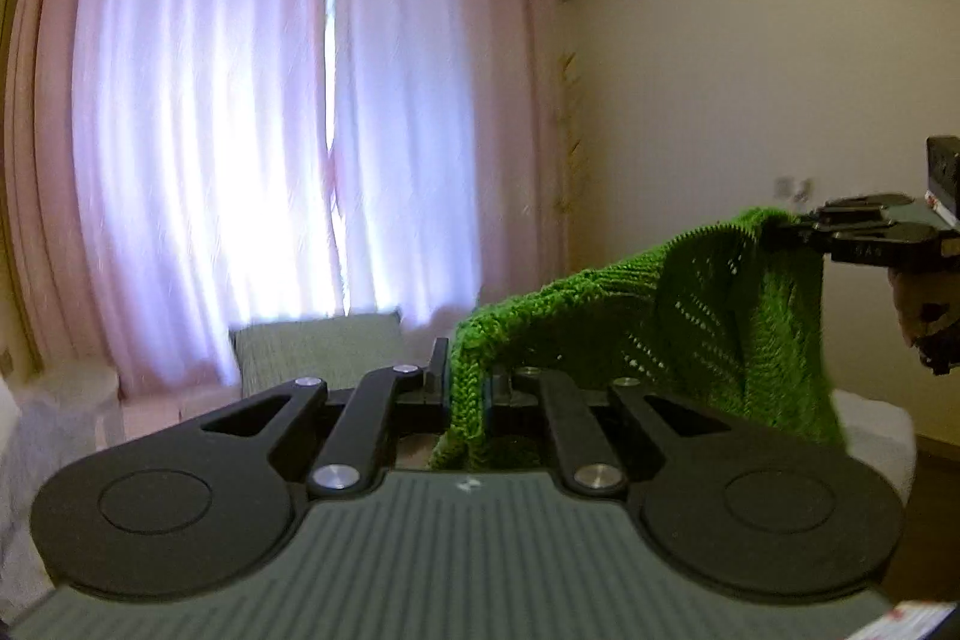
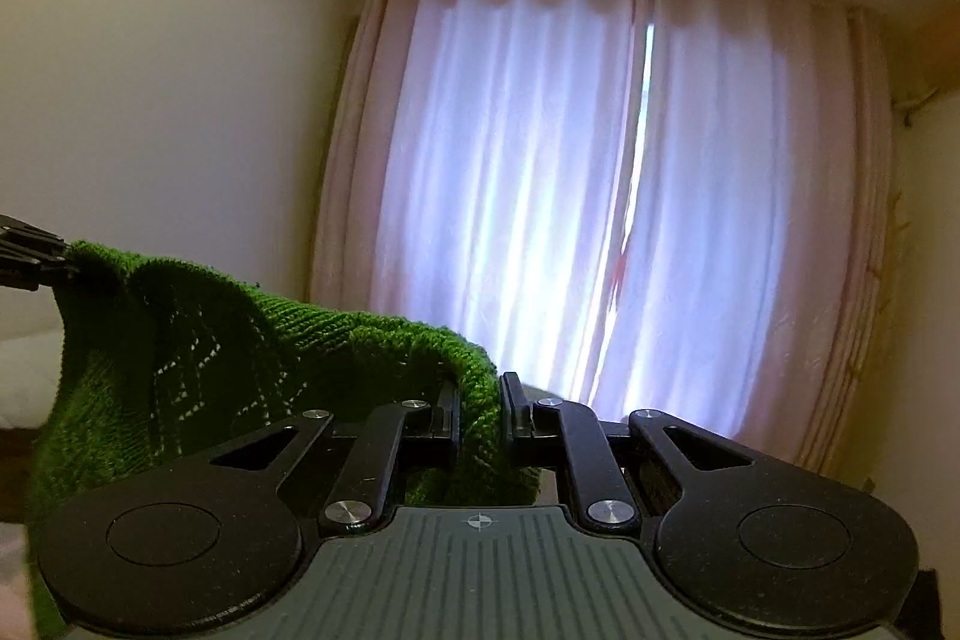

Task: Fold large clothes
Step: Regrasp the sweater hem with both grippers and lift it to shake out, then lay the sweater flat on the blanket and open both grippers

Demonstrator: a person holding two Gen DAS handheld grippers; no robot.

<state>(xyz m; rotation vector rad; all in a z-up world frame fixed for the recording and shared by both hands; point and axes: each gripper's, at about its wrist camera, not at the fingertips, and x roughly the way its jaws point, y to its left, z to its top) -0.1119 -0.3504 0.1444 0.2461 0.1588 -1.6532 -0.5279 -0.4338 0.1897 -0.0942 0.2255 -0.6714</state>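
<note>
Grey ribbed housing and black linkage arms fill the bottom of both wrist views. From the left wrist, the left gripper point(image 1: 467, 388) is seen pressed together on a bunched edge of the green knitted sweater point(image 1: 690, 322), the knit squeezed between the two fingers and a short tail hanging below them. From there the sweater is stretched up and to the right, sagging slightly, to the right gripper point(image 1: 786, 223), which is seen side-on near the right edge with its fingers closed on the far corner of the knit; part of a hand point(image 1: 918, 316) is visible under it. From the right wrist, the right gripper point(image 2: 480, 409) is likewise seen pinching a thick rolled edge of the green knitted sweater point(image 2: 198, 364) between its fingers. The garment is spread leftward from that pinch, an open lace pattern showing through it, to the left gripper point(image 2: 66, 265), of which only the black tips are seen at the left edge, clamped on the fabric. The sweater is thus held in the air between both tools, its lower part draped downward. Behind it, pink curtains point(image 1: 270, 130) are drawn over a bright window, with a thin gap of light between the two panels. A greenish cushion point(image 1: 318, 349) is seen below the curtains in the left view, and white bedding point(image 1: 42, 436) at the left edge. Cream walls point(image 2: 168, 100) are visible beside the curtains. Slight motion blur is present.
</note>
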